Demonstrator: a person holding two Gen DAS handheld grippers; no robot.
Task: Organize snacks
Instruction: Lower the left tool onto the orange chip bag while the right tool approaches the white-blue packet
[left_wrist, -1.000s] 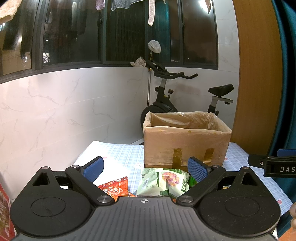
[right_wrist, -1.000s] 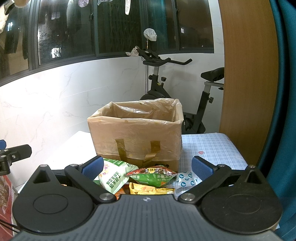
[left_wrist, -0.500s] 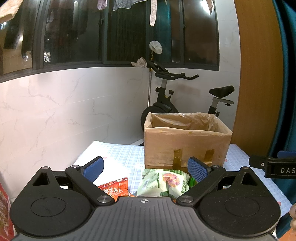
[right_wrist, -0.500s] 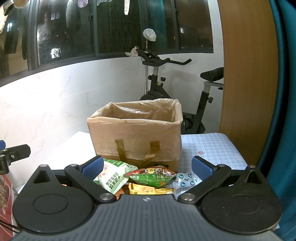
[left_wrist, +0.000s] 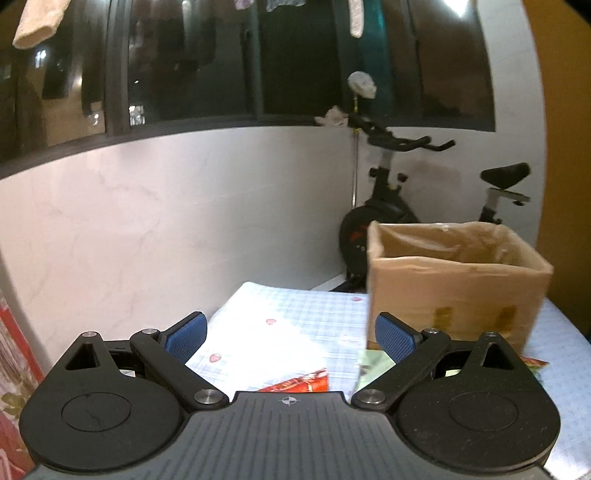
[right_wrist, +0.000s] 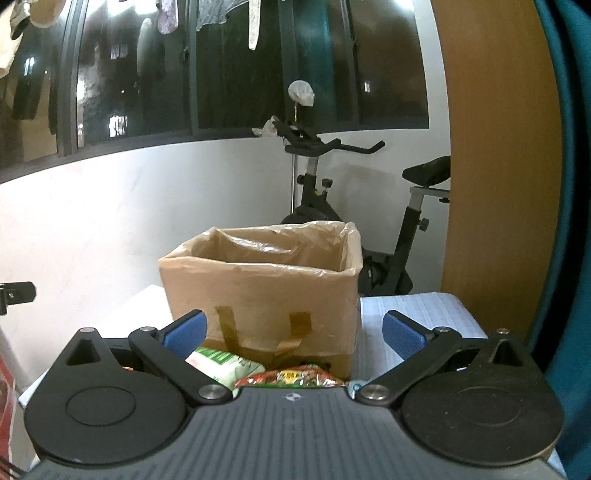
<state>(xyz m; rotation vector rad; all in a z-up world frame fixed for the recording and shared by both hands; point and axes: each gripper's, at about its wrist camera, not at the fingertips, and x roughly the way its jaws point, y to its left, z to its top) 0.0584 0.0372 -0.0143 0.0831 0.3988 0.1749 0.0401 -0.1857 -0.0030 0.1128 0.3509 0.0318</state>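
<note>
A cardboard box (left_wrist: 454, 291) lined with clear plastic stands open-topped on the checked tablecloth (left_wrist: 295, 328); the right wrist view shows the box (right_wrist: 266, 295) straight ahead. Snack packets lie in front of it: a red packet (left_wrist: 299, 382) and a pale green packet (left_wrist: 373, 365) in the left wrist view, a green-and-white packet (right_wrist: 221, 363) and a red-green packet (right_wrist: 291, 376) in the right wrist view. My left gripper (left_wrist: 291, 338) is open and holds nothing, left of the box. My right gripper (right_wrist: 293, 334) is open, empty, facing the box front.
An exercise bike (right_wrist: 332, 206) stands behind the table by the white marble wall. A wooden panel (right_wrist: 495, 184) and a teal curtain (right_wrist: 569, 184) bound the right side. A red patterned bag (left_wrist: 14, 369) is at the far left. The left gripper's arm tip (right_wrist: 16, 293) shows at the left edge.
The left gripper has swung left, so the box now sits at the right of its view. The right gripper has moved up and closer to the box. Both stay open.
</note>
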